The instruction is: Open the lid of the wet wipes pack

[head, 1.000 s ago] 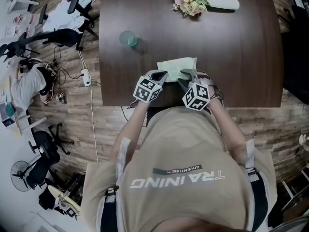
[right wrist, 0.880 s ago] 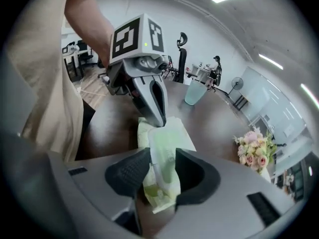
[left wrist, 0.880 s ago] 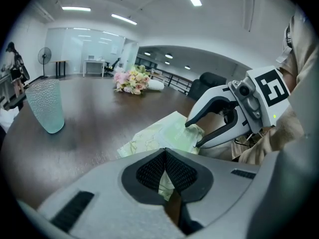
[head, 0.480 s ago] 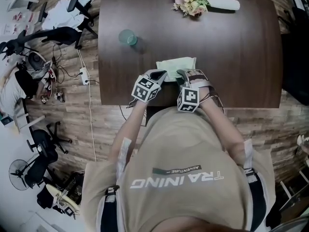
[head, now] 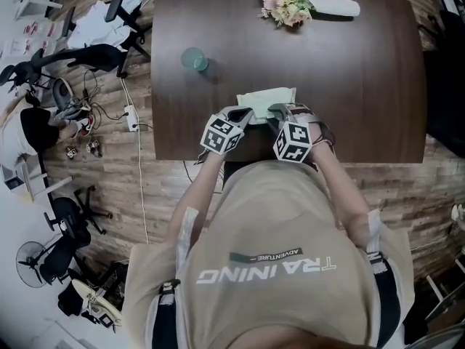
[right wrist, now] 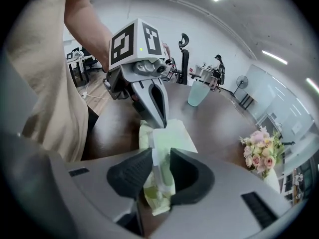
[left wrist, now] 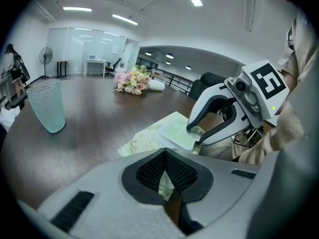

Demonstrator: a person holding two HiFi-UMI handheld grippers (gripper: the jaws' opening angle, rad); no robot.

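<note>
At near edge of desk (head: pixel 349 86), wet wipes pack (head: pixel 266 96) lies flat between my two tools. Holding end down: left claw (left wrist: pixel 165 156), pinched together on soft wrapper. Other side: right claw (right wrist: pixel 160 161) apart, just been closing, thin lid (left wrist: pixel 178 133) edge between pads, not squeezed yet. My guess: pack light, squishy, film slippery; lid stiffer, so grab free lip, not wrapper.

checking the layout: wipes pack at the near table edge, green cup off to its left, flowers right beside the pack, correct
No: the flowers lie at the far edge of the table, well apart from the wipes pack, as the head view shows. The rest holds.
</note>
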